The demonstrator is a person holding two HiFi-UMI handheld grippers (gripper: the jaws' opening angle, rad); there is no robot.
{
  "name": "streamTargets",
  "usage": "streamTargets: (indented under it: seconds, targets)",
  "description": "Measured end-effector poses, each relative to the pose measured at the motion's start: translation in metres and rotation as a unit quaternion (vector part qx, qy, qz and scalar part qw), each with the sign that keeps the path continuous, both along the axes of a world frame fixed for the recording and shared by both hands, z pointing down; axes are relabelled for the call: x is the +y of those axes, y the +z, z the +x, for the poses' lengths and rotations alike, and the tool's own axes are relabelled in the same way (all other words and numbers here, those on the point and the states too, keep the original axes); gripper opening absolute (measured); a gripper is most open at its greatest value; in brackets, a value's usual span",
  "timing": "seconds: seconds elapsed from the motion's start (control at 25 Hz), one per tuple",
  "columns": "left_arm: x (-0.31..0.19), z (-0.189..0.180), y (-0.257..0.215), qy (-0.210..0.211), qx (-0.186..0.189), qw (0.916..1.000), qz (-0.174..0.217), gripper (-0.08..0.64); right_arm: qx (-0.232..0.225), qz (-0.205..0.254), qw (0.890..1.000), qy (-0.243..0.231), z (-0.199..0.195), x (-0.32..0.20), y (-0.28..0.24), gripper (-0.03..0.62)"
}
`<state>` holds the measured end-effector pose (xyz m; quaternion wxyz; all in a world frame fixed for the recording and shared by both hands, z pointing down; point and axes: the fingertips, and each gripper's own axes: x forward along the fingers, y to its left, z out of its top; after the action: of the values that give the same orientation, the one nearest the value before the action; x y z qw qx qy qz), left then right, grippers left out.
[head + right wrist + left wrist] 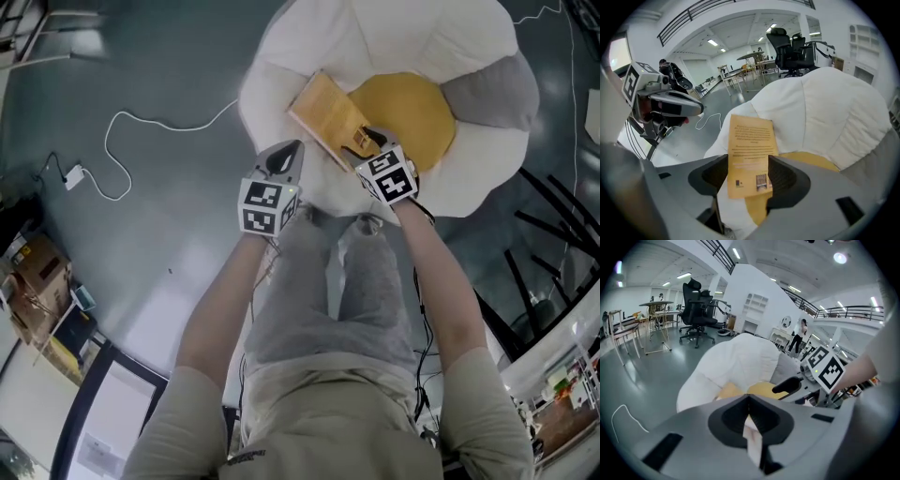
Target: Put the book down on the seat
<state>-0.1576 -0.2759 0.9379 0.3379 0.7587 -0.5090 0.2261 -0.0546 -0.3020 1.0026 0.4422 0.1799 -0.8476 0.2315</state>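
Book on white seat, between parted right tongs.

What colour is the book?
Yellowish-tan with dark print; the thin paperback book shows best in the right gripper view.

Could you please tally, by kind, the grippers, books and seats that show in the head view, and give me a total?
Grippers: 2, the left gripper and the right gripper
Books: 1, the book
Seats: 1, the seat
Total: 4
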Motion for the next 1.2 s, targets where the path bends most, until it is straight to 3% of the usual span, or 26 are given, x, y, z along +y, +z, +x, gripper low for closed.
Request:
streamTargets:
  seconds: [0.24,0.44,0.56,0.68,0.88,1.2]
  targets:
    - [0.010,-0.007,-0.057,0.005,0.007,1.0000,0.002,0.011,-0.010,0.023,0.999,0.025,0.011,0.008,-0.069,0.267]
    - [0.009,-0.007,-0.128,0.003,0.008,0.9995,0.029,0.011,-0.027,0.062,0.997,0.046,0.025,0.005,-0.158,0.259]
    - [0.003,-0.001,-0.181,-0.003,0.025,0.9985,0.048,0.011,-0.052,0.094,0.992,0.072,0.035,0.006,-0.220,0.208]
    - [-0.011,0.007,-0.237,0.004,0.037,0.9957,0.085,0.011,-0.077,0.137,0.983,0.094,0.040,0.002,-0.285,0.187]
    - [-0.010,0.034,-0.322,0.052,0.016,0.9884,0.142,0.011,-0.119,0.210,0.962,0.126,0.057,0.013,-0.394,0.149]
    - [0.011,0.068,-0.443,0.097,0.006,0.9692,0.226,0.011,-0.163,0.295,0.930,0.147,0.088,0.036,-0.540,0.107]
